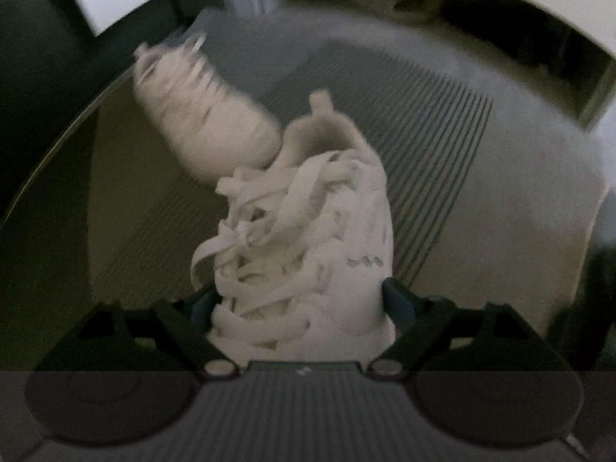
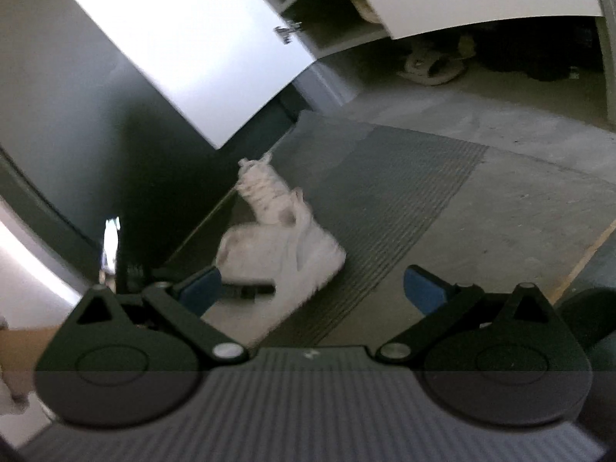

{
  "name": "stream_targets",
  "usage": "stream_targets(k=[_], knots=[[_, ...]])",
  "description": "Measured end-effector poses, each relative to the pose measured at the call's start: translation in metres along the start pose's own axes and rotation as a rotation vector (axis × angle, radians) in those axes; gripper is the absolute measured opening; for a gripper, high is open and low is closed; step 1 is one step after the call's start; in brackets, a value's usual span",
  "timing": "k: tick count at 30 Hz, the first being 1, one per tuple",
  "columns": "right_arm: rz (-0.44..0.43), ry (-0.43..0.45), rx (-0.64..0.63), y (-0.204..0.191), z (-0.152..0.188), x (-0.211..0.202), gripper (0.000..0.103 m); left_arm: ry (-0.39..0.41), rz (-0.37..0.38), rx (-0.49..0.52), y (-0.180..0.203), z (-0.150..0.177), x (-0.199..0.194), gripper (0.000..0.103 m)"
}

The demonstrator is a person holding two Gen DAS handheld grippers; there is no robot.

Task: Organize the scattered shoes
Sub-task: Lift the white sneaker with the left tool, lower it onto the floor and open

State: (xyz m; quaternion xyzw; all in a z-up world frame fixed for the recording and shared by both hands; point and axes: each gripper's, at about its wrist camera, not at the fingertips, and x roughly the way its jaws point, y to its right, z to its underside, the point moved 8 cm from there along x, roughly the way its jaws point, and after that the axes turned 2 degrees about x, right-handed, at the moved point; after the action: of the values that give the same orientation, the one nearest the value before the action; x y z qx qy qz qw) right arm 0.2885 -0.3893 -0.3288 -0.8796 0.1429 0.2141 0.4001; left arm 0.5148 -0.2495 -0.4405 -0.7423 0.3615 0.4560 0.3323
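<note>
A white sneaker (image 1: 308, 231) with loose, tangled laces sits between the blue pads of my left gripper (image 1: 300, 304), which is shut on its sides, heel end pointing away. It stays sharp while the floor behind is blurred. A second white sneaker (image 1: 208, 123) lies beyond it to the left, at the edge of a ribbed grey mat (image 1: 442, 154). In the right wrist view both sneakers show in the middle: the held one (image 2: 312, 258) nearer, the other (image 2: 261, 192) behind it. My right gripper (image 2: 312, 288) is open with nothing between its fingers, short of the shoes.
An open white cabinet door (image 2: 184, 46) juts out at the upper left. Under the cabinet, a pale shoe (image 2: 431, 65) and dark shoes (image 2: 539, 57) lie in the bottom compartment. The ribbed mat (image 2: 385, 177) covers the concrete floor (image 2: 519, 211). A dark wall stands on the left.
</note>
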Motion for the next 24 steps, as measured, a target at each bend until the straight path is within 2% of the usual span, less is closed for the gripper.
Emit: stream_targets(k=[4, 5, 6, 8, 10, 13, 15, 17, 19, 21, 22, 24], knots=[[-0.019, -0.029, -0.036, -0.014, 0.011, -0.005, 0.103, -0.06, 0.036, -0.065, -0.017, 0.064, 0.005, 0.086], [-0.019, -0.034, -0.041, -0.015, 0.014, -0.005, 0.103, -0.069, 0.046, -0.081, -0.019, 0.076, 0.007, 0.089], [-0.018, -0.039, -0.045, -0.017, 0.017, -0.005, 0.103, -0.039, 0.045, -0.069, -0.018, 0.083, 0.006, 0.09], [-0.013, -0.072, -0.066, -0.023, 0.021, -0.004, 0.103, -0.011, 0.037, -0.036, -0.012, 0.085, 0.001, 0.089], [-0.019, -0.075, -0.11, -0.034, 0.015, -0.009, 0.103, 0.009, 0.039, -0.063, -0.014, 0.082, -0.012, 0.088], [-0.063, -0.074, -0.173, -0.06, 0.0, -0.027, 0.103, -0.039, 0.052, -0.126, -0.02, 0.079, -0.026, 0.082], [-0.092, -0.073, -0.206, -0.074, -0.008, -0.04, 0.103, -0.05, 0.071, -0.151, -0.019, 0.075, -0.061, 0.083], [-0.119, -0.082, -0.266, -0.095, -0.017, -0.063, 0.103, -0.031, 0.076, -0.129, -0.013, 0.074, -0.091, 0.088], [-0.113, -0.105, -0.306, -0.106, -0.021, -0.079, 0.103, 0.006, 0.083, -0.106, -0.006, 0.076, -0.123, 0.092], [-0.099, -0.125, -0.327, -0.114, -0.025, -0.09, 0.103, 0.048, 0.075, -0.085, 0.003, 0.081, -0.169, 0.092], [-0.095, -0.144, -0.34, -0.123, -0.028, -0.1, 0.103, 0.053, 0.075, -0.08, 0.006, 0.082, -0.18, 0.092], [-0.096, -0.154, -0.365, -0.138, -0.038, -0.115, 0.103, 0.089, 0.061, -0.106, 0.006, 0.082, -0.221, 0.093]])
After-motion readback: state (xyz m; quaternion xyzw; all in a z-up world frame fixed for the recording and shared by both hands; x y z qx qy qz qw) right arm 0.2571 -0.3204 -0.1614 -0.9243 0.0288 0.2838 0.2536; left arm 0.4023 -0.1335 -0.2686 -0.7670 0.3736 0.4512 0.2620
